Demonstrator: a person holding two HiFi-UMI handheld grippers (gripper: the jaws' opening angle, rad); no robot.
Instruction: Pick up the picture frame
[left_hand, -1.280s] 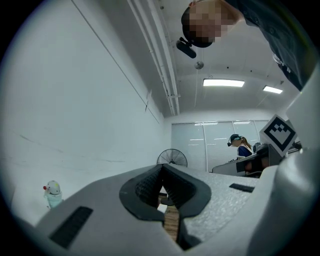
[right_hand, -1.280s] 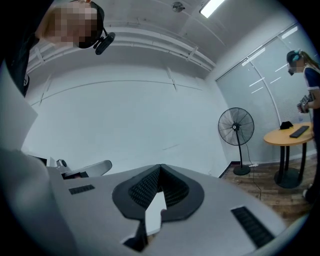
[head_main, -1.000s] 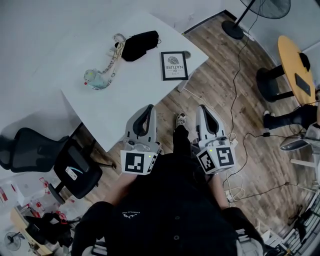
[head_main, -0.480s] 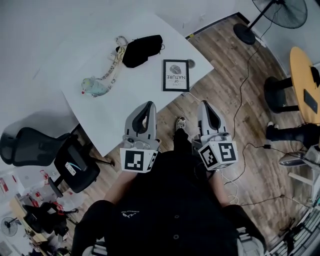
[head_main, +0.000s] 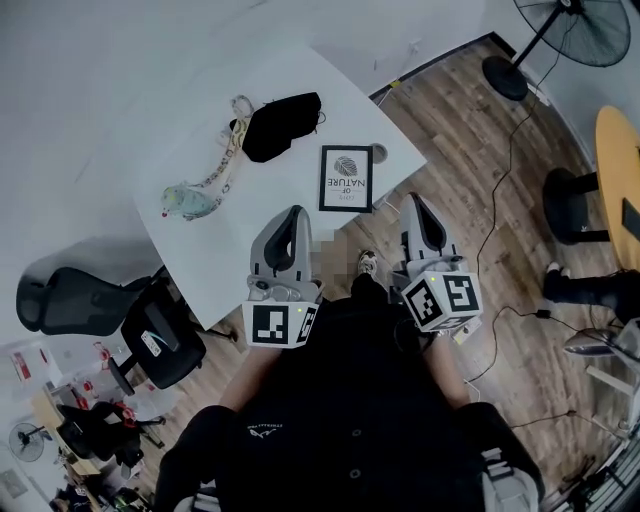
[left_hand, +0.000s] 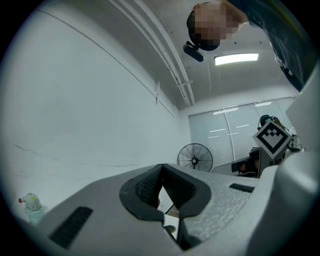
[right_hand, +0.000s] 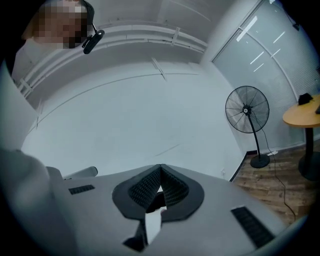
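Picture frame (head_main: 346, 179), one, black-rimmed with a white print, lay flat near the white table's (head_main: 280, 180) front edge. The grey left gripper (head_main: 293, 214) and right gripper (head_main: 412, 200) pointed level toward it, both clenched empty.

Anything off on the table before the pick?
Nothing stands out. The frame lies flat near the table's near edge, fully on it. The black cloth and toy lie apart from it; nothing spilled.

Fan (head_main: 585, 30) head is cut by the head view's far edge. Round table (head_main: 618, 160) runs off the right. Legs (head_main: 590, 290) at the right edge, body out of view. Picture frame (head_main: 345, 179) small print unreadable. Small round object (head_main: 378, 152) beside it, unidentifiable.
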